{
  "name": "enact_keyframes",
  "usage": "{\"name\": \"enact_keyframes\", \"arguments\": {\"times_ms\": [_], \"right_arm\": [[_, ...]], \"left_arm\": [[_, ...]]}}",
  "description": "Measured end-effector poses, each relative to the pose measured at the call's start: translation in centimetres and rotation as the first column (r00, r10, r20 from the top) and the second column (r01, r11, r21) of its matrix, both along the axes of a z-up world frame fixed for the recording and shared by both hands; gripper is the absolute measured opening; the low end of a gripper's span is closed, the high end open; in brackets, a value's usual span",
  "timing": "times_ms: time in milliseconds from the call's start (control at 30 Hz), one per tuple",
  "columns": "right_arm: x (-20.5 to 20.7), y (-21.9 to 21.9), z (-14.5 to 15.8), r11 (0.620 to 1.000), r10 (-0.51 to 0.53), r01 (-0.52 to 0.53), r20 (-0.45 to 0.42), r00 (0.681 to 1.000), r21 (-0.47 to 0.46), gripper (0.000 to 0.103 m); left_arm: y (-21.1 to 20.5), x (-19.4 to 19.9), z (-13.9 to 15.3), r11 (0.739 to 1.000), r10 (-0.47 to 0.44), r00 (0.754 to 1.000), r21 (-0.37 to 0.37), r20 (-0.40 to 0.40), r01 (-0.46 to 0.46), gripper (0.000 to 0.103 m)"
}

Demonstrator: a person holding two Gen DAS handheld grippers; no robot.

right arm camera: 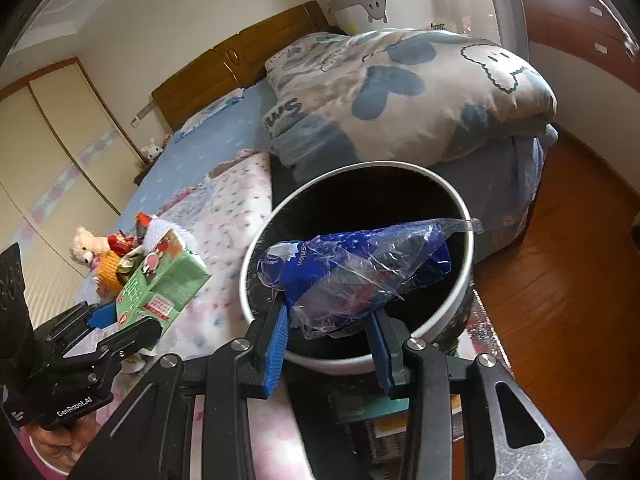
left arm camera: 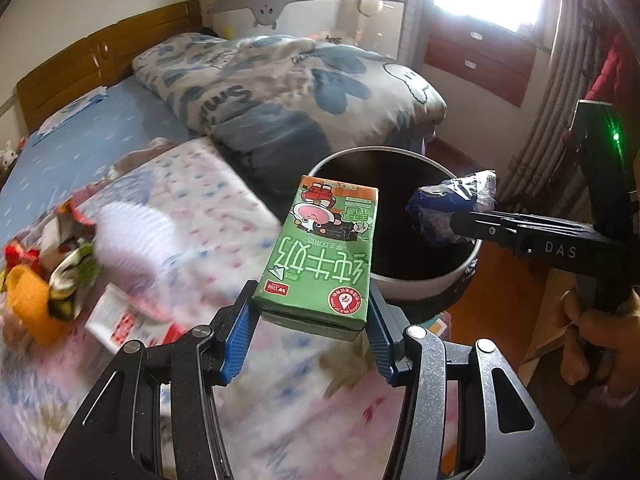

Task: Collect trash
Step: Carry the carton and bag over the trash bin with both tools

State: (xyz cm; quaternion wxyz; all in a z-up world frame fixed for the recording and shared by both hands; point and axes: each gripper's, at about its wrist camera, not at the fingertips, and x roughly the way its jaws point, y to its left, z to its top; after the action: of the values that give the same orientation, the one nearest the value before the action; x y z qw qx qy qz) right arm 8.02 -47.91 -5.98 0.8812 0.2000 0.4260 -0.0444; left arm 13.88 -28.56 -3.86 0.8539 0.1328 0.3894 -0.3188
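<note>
My left gripper (left arm camera: 310, 322) is shut on a green milk carton (left arm camera: 320, 256) and holds it above the bed edge, just left of the round trash bin (left arm camera: 424, 284). The carton also shows in the right wrist view (right arm camera: 160, 284). My right gripper (right arm camera: 328, 320) is shut on a crumpled blue and clear plastic wrapper (right arm camera: 356, 268) and holds it over the bin's dark opening (right arm camera: 360, 204). In the left wrist view the wrapper (left arm camera: 448, 208) hangs over the bin's right side.
More litter lies on the flowered bedspread at left: a colourful wrapper (left arm camera: 68, 276), an orange item (left arm camera: 28, 300), a white and red packet (left arm camera: 116, 316). A folded quilt (left arm camera: 280, 92) lies behind the bin. A plush bear (right arm camera: 86, 246) sits on the bed. Wooden floor (right arm camera: 560, 280) lies right.
</note>
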Motion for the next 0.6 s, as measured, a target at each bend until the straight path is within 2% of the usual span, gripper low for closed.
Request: {"name": "enact_keyframes", "arguments": {"times_ms": [300, 533, 600], "right_arm": [[2.1, -1.9, -0.5, 1.0, 0.02, -0.021, -0.052, 0.998, -0.014, 0.039], [3.2, -2.7, -0.8, 1.0, 0.019, -0.021, -0.073, 0.997, -0.023, 0.042], [3.4, -2.7, -0.8, 0.999, 0.019, -0.021, -0.079, 0.997, -0.027, 0.045]], "left_arm": [[-4.0, 2.1, -1.3, 0.999, -0.031, 0.999, 0.023, -0.043, 0.032, 0.05], [-5.2, 3.3, -2.7, 0.998, -0.04, 0.996, 0.036, -0.081, 0.043, 0.051], [-5.3, 3.5, -2.9, 0.998, -0.038, 0.996, 0.037, -0.085, 0.041, 0.057]]}}
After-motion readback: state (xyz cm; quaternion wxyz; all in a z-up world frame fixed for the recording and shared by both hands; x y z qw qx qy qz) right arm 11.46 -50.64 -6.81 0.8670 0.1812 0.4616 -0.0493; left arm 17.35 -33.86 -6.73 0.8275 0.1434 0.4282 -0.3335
